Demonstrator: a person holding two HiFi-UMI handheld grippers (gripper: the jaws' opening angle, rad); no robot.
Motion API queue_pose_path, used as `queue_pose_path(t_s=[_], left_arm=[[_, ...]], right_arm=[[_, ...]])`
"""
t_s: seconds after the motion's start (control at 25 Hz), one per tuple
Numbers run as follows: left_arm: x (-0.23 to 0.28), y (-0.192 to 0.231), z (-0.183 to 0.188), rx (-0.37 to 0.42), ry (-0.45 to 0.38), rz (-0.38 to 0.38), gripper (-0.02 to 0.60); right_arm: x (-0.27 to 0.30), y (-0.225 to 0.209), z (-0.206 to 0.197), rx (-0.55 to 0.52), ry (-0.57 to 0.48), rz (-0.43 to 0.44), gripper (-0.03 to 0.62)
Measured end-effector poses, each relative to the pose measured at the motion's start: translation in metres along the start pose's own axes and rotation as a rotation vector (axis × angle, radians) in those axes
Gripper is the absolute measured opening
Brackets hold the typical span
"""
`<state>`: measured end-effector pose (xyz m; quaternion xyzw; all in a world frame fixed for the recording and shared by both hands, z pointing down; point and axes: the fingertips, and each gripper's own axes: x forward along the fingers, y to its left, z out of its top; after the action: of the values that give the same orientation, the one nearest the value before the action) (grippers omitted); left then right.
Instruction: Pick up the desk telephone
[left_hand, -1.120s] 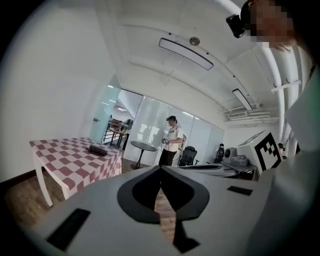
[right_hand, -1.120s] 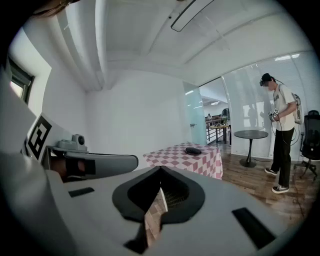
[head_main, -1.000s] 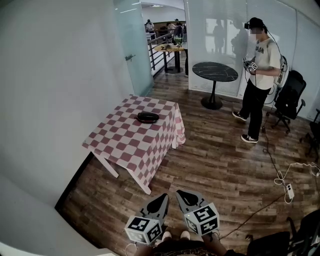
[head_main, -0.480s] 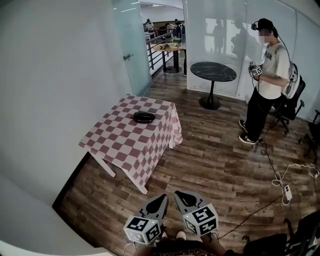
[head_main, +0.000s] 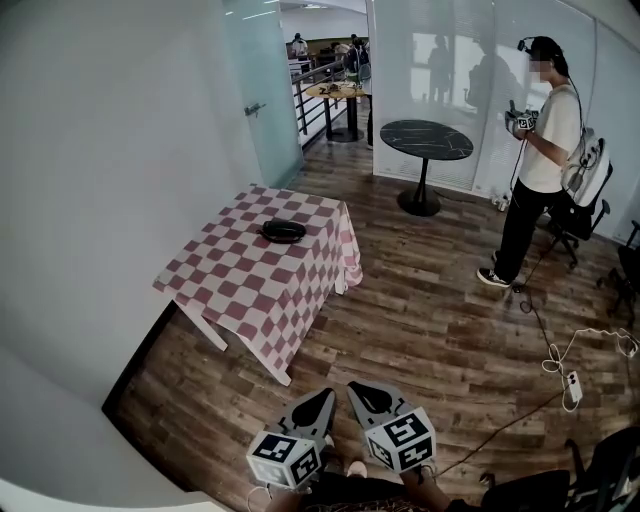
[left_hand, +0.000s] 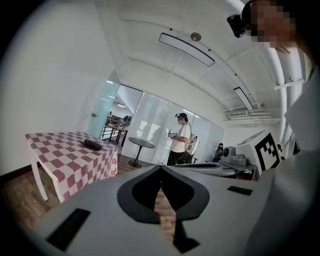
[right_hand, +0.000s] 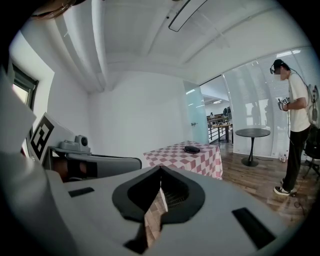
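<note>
Desk telephone (head_main: 283, 231): one, dark and low, lying on the checked table (head_main: 225, 295).
Checked table: one, by the left wall, under a red-and-white cloth.
Left gripper (head_main: 327, 393): one, jaws closed together with nothing between them, well apart from the telephone.
Right gripper (head_main: 353, 386): one, jaws closed, empty, just beside the left.
Round table (head_main: 430, 141): one, black.
Person (head_main: 540, 150): one, standing at the right.

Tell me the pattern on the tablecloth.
The tablecloth is checked in pinkish red and white; the head view shows it best.
</note>
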<state>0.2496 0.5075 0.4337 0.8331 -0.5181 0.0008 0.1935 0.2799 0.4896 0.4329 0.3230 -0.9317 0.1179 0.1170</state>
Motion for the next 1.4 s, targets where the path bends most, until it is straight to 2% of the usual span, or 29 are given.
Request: queue_pose_path(t_s=[0.44, 1.4], left_arm=[[0.025, 0.032, 0.014, -0.012, 0.000, -0.011, 0.009], [0.083, 0.137, 0.047, -0.024, 0.036, -0.048, 0.009]], right_arm=[[0.035, -0.017, 0.012, -0.007, 0.006, -0.011, 0.020], [0.152, -0.048, 0.046, -0.006, 0.024, -0.034, 0.020]])
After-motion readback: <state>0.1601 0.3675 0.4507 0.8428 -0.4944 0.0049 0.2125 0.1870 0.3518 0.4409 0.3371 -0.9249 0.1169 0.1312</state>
